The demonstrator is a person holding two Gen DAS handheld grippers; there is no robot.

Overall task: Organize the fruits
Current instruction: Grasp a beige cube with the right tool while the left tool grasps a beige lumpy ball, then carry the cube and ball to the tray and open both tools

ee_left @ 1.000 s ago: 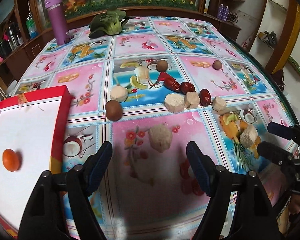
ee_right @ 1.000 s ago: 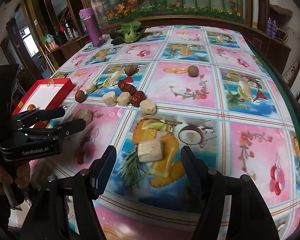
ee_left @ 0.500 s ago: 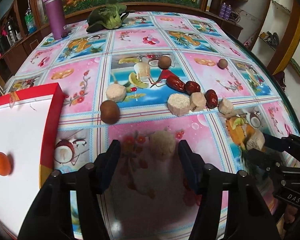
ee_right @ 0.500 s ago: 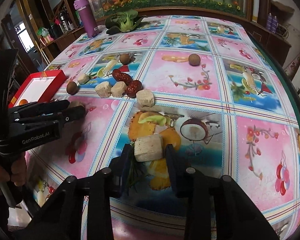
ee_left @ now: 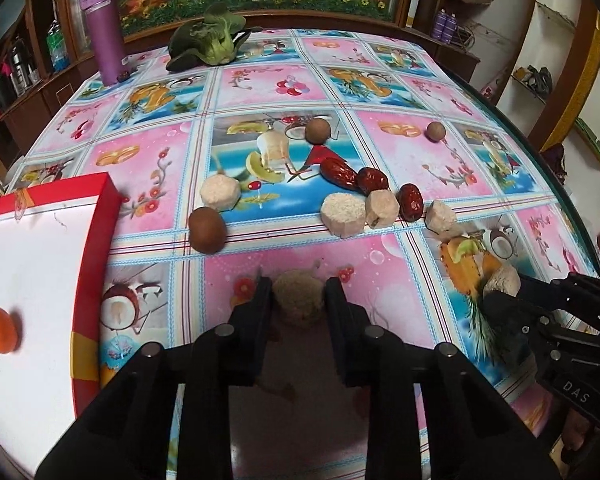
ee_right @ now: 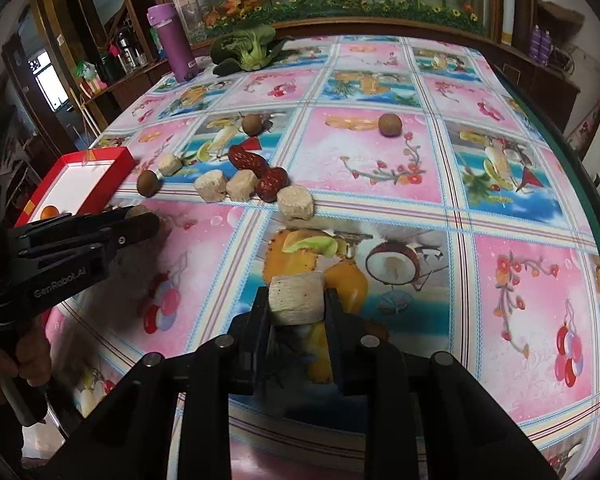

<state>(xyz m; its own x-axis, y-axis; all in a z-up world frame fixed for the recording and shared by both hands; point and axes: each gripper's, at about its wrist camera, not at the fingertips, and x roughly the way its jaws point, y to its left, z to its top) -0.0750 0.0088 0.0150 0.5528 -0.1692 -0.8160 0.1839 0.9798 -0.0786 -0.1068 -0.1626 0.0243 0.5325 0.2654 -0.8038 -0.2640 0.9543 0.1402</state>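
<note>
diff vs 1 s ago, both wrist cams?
Both sets of jaws went from wide open to closing on a pale chunk each: left hand-held gripper around the round crumbly chunk, right hand-held gripper around the pale cube. Both pieces sit pinched between the pads, seemingly not yet lifted. Unchanged: the orange fruit in the red tray, the red dates and the purple bottle.

Both grippers are matte black plastic with flat, slab-like fingers and round silver screw heads on the linkage arms. The left gripper [ee_right: 140, 226] carries white "GenRobot.AI" lettering on its side; the right gripper [ee_left: 508, 292] shows "DAS" in white.
</note>
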